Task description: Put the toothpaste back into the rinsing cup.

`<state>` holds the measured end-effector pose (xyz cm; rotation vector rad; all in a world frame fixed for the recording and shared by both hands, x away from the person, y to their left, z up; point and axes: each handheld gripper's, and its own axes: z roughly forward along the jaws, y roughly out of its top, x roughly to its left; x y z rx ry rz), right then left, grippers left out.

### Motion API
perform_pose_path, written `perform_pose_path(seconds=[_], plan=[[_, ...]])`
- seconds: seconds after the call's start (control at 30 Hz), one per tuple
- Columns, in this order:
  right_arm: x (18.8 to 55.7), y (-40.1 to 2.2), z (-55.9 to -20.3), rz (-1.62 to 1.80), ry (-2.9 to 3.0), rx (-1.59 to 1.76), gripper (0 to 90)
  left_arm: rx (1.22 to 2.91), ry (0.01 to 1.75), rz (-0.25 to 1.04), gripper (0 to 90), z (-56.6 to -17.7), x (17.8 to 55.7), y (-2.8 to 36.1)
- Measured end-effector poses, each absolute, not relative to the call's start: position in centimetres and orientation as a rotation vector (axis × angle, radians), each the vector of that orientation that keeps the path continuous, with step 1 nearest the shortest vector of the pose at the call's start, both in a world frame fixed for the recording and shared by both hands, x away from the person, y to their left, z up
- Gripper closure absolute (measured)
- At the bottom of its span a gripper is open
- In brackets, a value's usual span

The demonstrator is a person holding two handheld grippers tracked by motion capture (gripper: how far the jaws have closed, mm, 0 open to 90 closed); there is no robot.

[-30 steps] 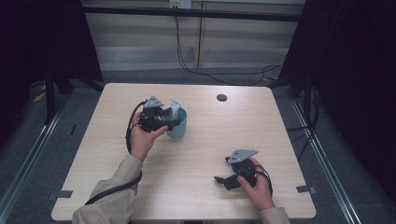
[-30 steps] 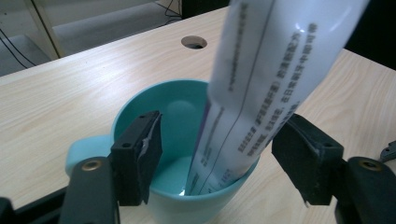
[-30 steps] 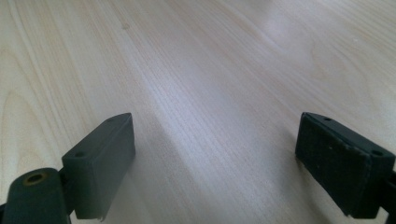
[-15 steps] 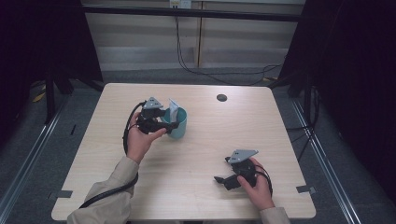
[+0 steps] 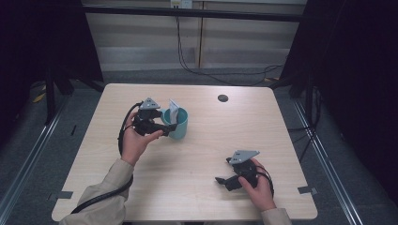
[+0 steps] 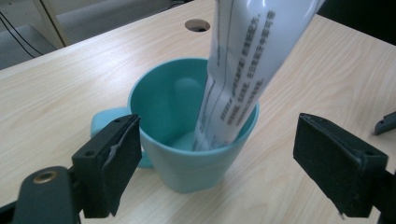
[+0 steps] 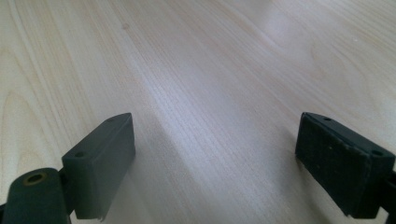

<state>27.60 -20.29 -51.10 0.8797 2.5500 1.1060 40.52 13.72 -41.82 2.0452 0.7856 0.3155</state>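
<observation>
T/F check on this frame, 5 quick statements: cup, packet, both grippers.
1. The teal cup stands upright on the table. True.
2. The packet lies flat on the table beside the cup. False: it stands tilted inside the cup, its top leaning out over the rim.
3. The left gripper is clamped on the packet. False: its jaws have just been opening and stand wide apart, on either side of the cup, touching nothing.
4. The right gripper is open with bare table between its jaws. True.
5. The cup's handle points toward the right gripper. False: in the left gripper view the handle sticks out on the left side of the cup.
</observation>
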Motion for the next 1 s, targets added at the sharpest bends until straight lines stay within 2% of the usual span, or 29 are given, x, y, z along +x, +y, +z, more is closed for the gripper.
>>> perform_pose_path(seconds=[0.5, 1.0], plan=[[27.6, -20.3, -51.1, 1.106, 2.550, 0.880, 11.3, 2.064, 0.737, 0.302, 15.0, -41.9, 39.1, 15.1], [27.6, -20.3, -51.1, 1.106, 2.550, 0.880, 11.3, 2.091, 0.752, 0.276, 15.2, -43.9, 37.9, 16.3]])
